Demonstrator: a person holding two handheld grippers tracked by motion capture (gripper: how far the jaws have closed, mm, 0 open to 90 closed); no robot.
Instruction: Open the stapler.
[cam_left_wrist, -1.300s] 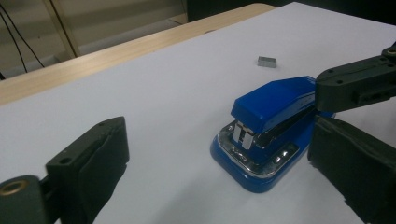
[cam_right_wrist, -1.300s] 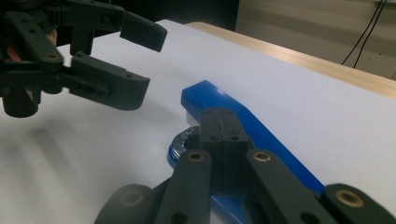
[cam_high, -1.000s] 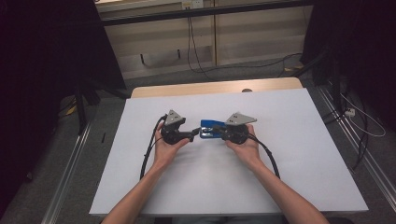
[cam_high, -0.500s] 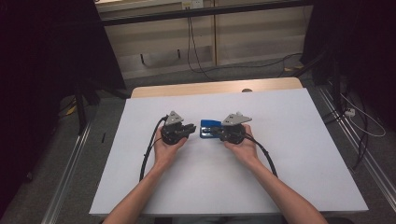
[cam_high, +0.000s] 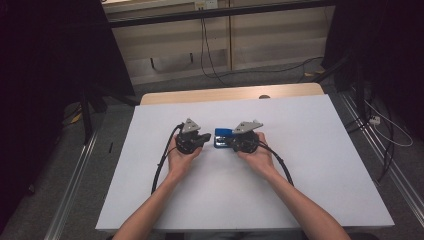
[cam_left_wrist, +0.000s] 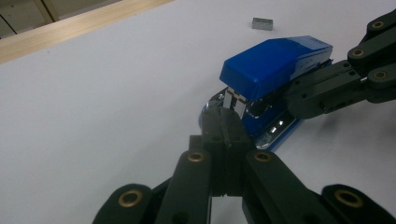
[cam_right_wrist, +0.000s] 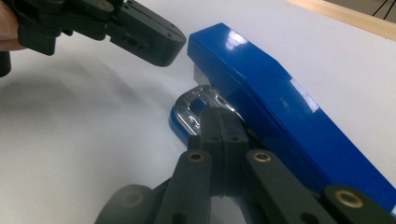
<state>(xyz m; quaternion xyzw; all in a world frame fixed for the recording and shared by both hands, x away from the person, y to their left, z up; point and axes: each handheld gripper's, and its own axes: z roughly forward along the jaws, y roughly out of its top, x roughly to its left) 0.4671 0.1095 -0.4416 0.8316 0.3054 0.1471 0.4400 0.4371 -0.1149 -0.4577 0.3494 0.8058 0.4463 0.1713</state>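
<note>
White table (cam_high: 310, 165), one. On it, mid-table between the two hands: one blue stapler (cam_high: 222, 138), mouth toward the left gripper.

Handling, my read: rigid, compact, some heft. The glossy plastic top is slippery and the hinged lid will pivot if squeezed near the nose. Best hold is across the body or base near the rear hinge, not the lid tip.

Two grippers. Right gripper (cam_right_wrist: 219, 123): jaws together, tips pushed into the stapler's side gap against the metal base; whether it really pinches anything I cannot tell. Left gripper (cam_left_wrist: 223, 123): jaws have just been closing and are now together with nothing between them, tips at the stapler's front.

One small staple block (cam_left_wrist: 262, 23), well apart beyond the stapler.
</note>
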